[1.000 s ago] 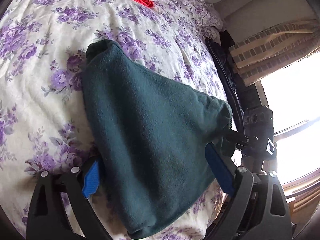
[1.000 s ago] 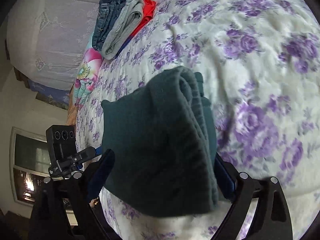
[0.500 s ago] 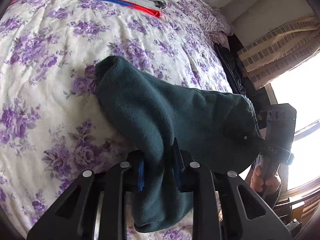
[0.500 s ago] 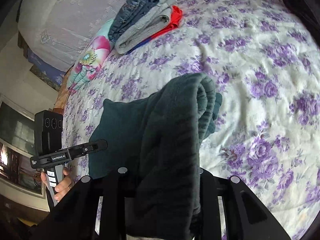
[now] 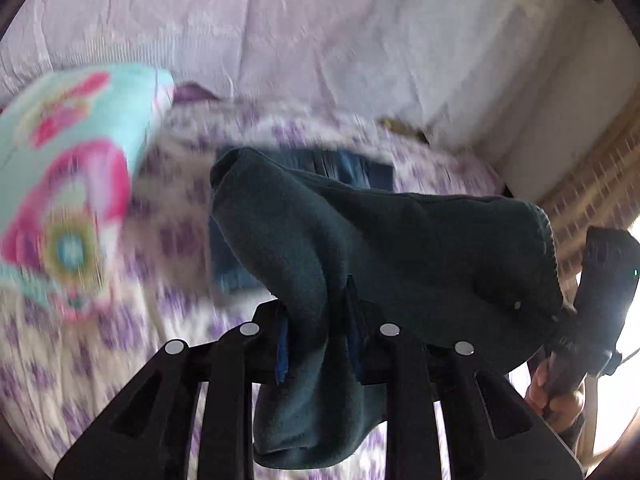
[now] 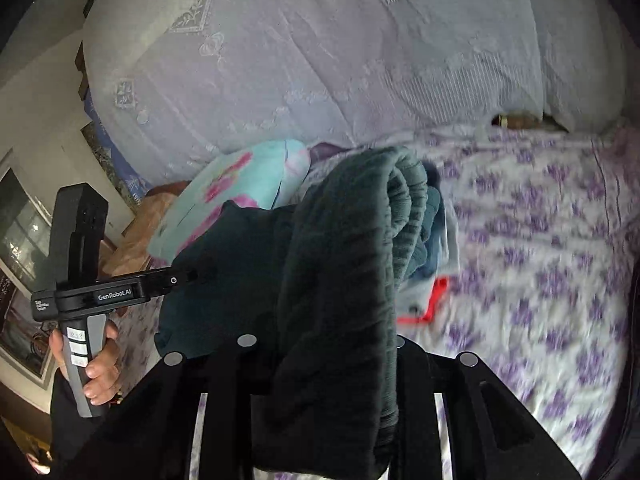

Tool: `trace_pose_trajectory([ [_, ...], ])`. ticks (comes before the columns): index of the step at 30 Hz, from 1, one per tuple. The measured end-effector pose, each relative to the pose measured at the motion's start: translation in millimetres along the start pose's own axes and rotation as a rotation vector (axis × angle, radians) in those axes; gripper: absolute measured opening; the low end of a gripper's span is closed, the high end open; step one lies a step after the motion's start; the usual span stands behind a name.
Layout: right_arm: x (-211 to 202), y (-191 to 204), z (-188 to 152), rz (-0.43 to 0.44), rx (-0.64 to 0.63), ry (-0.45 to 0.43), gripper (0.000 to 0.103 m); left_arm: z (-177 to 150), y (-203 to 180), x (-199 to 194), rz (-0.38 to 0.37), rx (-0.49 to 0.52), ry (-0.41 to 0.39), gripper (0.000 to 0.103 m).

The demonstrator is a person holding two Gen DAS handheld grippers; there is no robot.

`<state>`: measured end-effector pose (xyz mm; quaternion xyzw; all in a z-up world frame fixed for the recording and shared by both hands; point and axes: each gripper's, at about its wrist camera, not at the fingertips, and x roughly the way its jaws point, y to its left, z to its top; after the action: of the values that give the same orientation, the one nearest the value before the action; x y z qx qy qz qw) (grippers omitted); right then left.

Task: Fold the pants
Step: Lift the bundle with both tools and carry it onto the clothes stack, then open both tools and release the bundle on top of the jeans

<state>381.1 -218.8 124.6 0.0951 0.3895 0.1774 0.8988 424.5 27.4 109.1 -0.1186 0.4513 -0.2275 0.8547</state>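
Note:
The folded dark green fleece pants (image 5: pixel 384 248) hang in the air between both grippers, above the floral bed. My left gripper (image 5: pixel 318 340) is shut on one end of the fold. My right gripper (image 6: pixel 336 364) is shut on the ribbed waistband end (image 6: pixel 360 240), which drapes over its jaws. The right gripper's handle and the hand on it show at the right edge of the left wrist view (image 5: pixel 600 312). The left gripper's handle shows at the left of the right wrist view (image 6: pixel 80 280).
A stack of folded clothes, jeans (image 5: pixel 352 168) and red fabric (image 6: pixel 434 296), lies on the purple-flowered sheet (image 6: pixel 540 260) just beyond the pants. A turquoise and pink pillow (image 5: pixel 68 184) is at the left. Large white pillows (image 6: pixel 320 60) stand behind. A curtain (image 5: pixel 592 192) is at the right.
Both grippers closed on the pants, lifted them off the bed and carried them toward the clothes stack and the headboard. The view tilted up and blurred.

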Motion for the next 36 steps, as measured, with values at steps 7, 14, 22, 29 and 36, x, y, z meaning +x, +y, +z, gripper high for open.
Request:
trace_pose_trajectory([
  [7,120.2,-71.5,54.4,-0.046,0.099,0.133,0.031,73.4,42.3,111.9,0.109,-0.047,0.119,0.023],
  [14,115.8,-82.5,56.8,-0.097,0.091,0.102,0.071,63.2,91.1,140.6,0.117,-0.141,0.125,0.069],
  [22,45.7,-63.9,58.4,-0.229,0.067,-0.048,0.074,55.2,90.5,85.3,0.216,-0.160,0.024,0.067],
  [29,-22.5,-11.1,-16.9,-0.375,-0.044,-0.178,0.098,-24.5,29.7,-14.7,0.363,-0.006,-0.253,0.098],
  [36,-27.6,31.7,-149.6,-0.377,-0.062,-0.079,0.099,-175.3,-15.0,-41.6,0.380,0.049,-0.253,0.098],
])
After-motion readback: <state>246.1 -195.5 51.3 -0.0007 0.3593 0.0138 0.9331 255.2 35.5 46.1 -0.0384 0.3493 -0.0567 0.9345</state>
